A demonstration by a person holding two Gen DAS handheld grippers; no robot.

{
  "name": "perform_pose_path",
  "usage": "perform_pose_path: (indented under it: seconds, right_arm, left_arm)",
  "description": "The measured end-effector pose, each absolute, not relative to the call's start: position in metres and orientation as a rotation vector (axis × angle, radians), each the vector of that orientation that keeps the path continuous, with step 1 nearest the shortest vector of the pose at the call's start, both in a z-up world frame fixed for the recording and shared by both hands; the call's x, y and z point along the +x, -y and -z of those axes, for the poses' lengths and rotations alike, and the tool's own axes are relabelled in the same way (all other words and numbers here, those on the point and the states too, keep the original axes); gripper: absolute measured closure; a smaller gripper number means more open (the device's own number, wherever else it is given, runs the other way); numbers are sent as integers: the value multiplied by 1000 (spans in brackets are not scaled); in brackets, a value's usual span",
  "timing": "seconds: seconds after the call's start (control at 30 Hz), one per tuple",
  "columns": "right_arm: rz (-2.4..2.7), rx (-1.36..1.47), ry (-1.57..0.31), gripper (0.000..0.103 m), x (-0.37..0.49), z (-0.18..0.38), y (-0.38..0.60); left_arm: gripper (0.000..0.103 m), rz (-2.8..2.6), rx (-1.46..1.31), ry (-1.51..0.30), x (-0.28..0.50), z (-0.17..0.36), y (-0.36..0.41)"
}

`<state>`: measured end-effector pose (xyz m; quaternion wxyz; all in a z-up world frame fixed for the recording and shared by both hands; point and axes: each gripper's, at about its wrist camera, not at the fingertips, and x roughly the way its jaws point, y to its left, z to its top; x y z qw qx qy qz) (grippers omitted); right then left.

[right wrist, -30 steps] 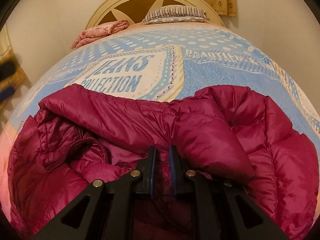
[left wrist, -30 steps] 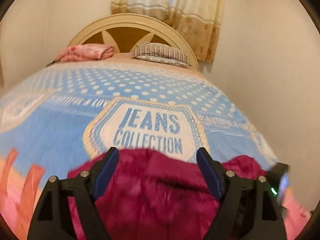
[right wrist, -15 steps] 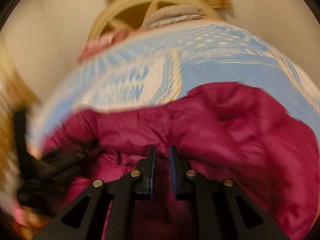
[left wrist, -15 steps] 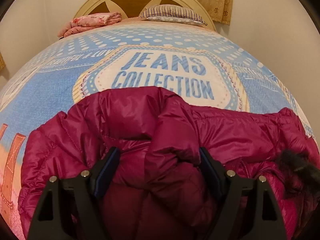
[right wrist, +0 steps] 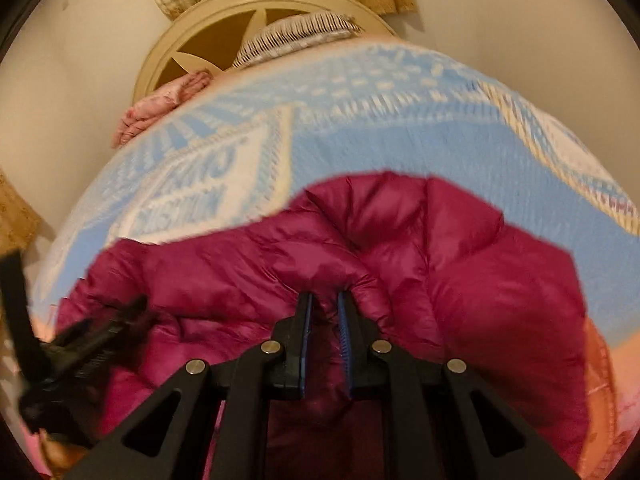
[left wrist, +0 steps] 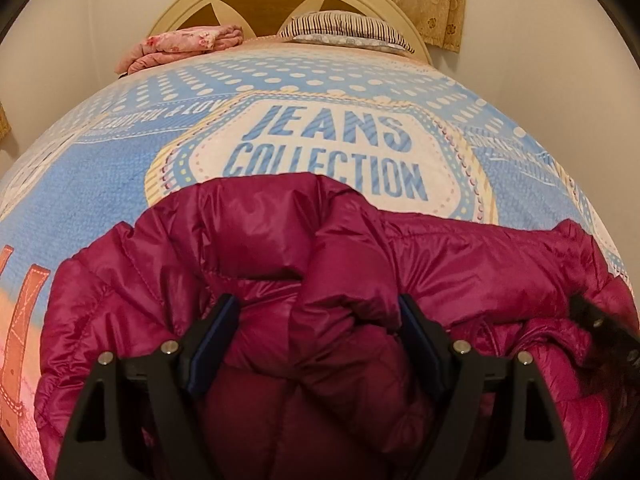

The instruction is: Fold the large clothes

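The right gripper (right wrist: 323, 322) has its jaws drawn narrow on a pinch of the magenta puffer jacket (left wrist: 320, 272), a thin ridge of shell pressed between the blue pads. The left gripper (left wrist: 320, 344) stands with its jaws wide, a fat roll of the jacket bulging between them; whether the pads actually press it I cannot tell. The jacket lies bunched at the near end of the bed (left wrist: 100, 184), on the blue "JEANS COLLECTION" bedspread.

To do this fold well, I judge the right pinch should take both shell and lining (slick quilted nylon slides out easily), and the left should close on a seam before either hand lifts, so the panel travels flat.

Counted: one jacket, two grippers, one striped pillow (left wrist: 344, 32), one folded pink cloth (left wrist: 184, 44) by the headboard (left wrist: 192, 4).
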<state>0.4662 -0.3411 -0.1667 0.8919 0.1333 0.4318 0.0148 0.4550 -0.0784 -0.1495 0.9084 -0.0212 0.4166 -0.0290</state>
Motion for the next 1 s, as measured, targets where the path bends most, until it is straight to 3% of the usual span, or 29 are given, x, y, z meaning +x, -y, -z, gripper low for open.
perform_pose_path:
  seconds: [0.4,0.63,1.0]
  right_arm:
    - [38,101,-867,90,474,171,319]
    - [43,134,-848,90,462,164,322]
    - [-28,290,-664,89,341,77,333]
  left_arm:
    - [20,56,-42,-858,456,150,77]
    - [20,48,-67,-829,445,143,73]
    - [19,171,-19,-705,332,90,52]
